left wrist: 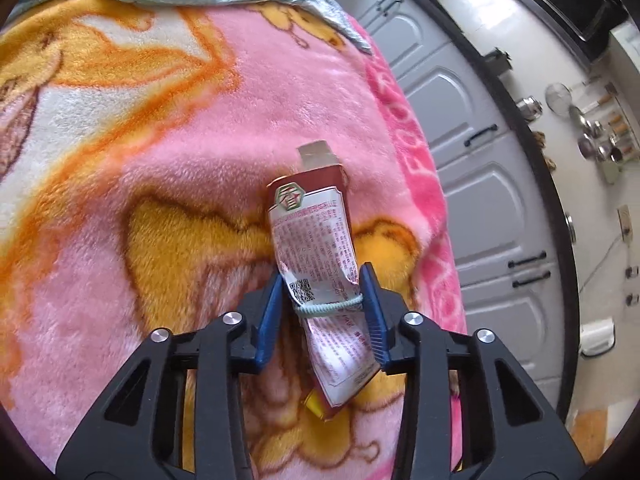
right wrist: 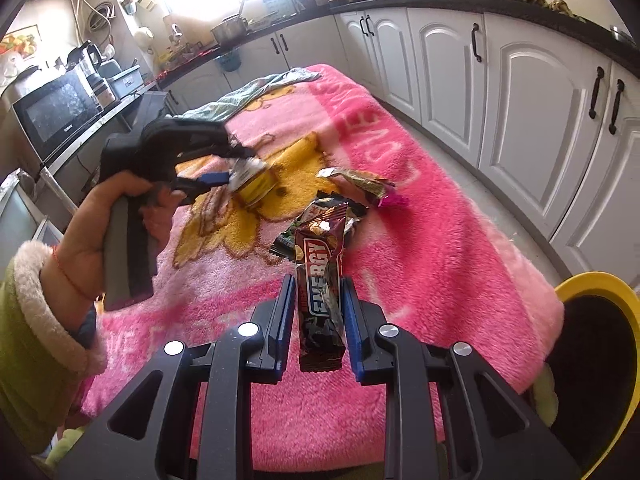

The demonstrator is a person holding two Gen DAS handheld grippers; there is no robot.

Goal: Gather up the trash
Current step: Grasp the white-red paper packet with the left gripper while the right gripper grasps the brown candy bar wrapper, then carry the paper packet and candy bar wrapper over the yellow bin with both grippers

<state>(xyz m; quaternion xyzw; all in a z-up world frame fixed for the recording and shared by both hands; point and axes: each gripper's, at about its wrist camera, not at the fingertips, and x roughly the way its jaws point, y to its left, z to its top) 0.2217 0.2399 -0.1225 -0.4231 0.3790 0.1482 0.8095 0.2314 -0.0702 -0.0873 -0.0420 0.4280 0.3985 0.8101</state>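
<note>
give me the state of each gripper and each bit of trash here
left gripper: shut on the crumpled carton
crumpled carton: flattened, banded with a rubber band, pinched between the pads
right gripper: shut on the energy bar wrapper
energy bar wrapper: gripped, lifted off the blanket
loose wrappers: lying on the pink blanket, not yet collected
yellow bin: open at the table's edge
</note>
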